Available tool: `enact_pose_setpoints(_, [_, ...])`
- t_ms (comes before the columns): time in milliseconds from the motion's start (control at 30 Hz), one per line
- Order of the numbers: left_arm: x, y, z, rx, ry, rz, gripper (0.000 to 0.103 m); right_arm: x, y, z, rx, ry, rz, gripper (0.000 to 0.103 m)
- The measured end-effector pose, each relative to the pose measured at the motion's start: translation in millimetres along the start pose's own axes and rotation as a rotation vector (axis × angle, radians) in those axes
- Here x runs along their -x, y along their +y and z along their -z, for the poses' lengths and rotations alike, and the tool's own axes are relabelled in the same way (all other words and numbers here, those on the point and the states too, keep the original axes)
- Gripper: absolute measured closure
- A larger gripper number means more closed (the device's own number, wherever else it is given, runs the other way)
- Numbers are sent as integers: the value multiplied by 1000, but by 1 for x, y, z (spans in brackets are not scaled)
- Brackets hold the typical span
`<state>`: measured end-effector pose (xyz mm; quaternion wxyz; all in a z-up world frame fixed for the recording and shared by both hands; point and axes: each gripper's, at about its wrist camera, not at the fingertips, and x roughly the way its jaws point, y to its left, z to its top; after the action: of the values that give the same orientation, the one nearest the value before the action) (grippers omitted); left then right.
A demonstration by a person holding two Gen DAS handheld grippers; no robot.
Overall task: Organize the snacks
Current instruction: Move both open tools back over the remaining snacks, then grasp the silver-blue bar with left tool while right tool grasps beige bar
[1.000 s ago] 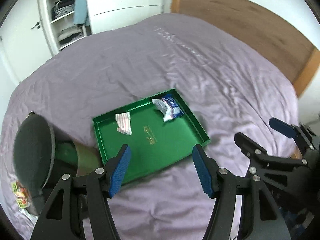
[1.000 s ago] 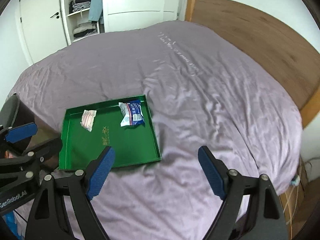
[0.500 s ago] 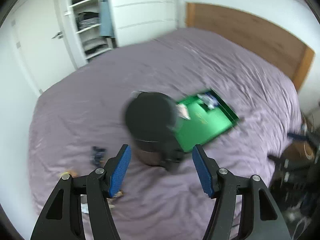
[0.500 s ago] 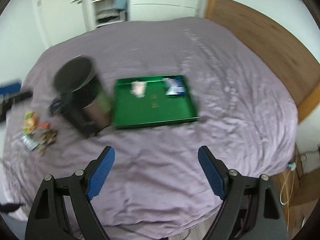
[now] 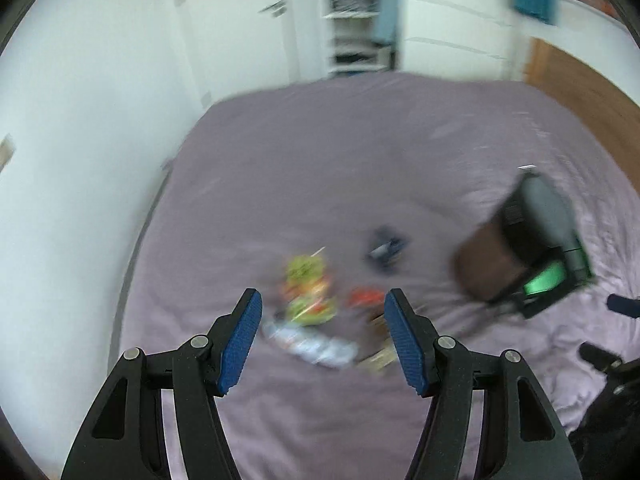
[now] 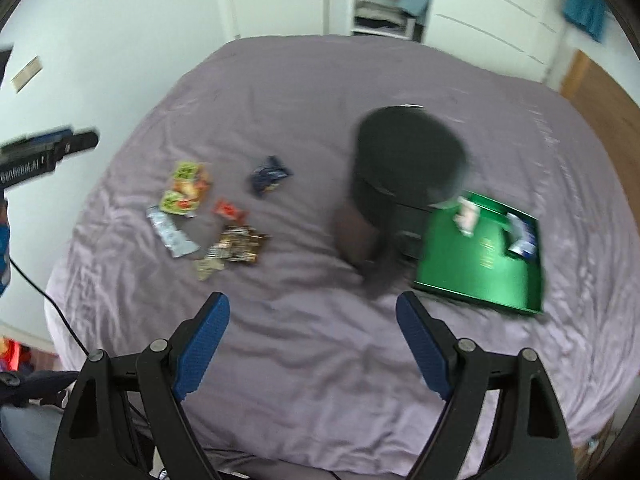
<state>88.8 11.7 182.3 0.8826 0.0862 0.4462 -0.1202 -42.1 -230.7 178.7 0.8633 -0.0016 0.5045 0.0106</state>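
Awaiting sorting: loose snack packets (image 6: 208,216) strewn on the bed (image 6: 320,340) beside a black bin (image 6: 404,168), 2 already in the green tray (image 6: 480,276); left gripper (image 5: 322,338) and right gripper (image 6: 312,348) wide, empty.

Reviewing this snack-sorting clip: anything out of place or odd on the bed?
Yes. A scatter of snack packets lies loose on the purple bedspread, far from the green tray, which holds only two packets. A dark bin stands between them. Nothing looks spilled or damaged.

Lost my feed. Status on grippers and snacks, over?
Left gripper and right gripper open, empty. Loose snacks on bed; two in tray. Bin stands between.
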Motion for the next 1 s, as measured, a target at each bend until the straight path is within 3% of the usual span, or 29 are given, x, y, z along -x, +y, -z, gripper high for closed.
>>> enact_pose_setpoints(133, [-24,46,38,108,91,-89,45,-32,24,-7,15,43,-46,0])
enact_pose_setpoints(367, [-55,60,75,159,172,-133,45,-83,56,-4,56,103,-114,0])
enact_pose_setpoints(667, [-92,48,81,182,238,-69,45,-154,78,12,-33,201,-227,0])
enact_pose_setpoints(1000, [-170,33,71,297,337,21,45,-196,85,17,-67,246,-232,0])
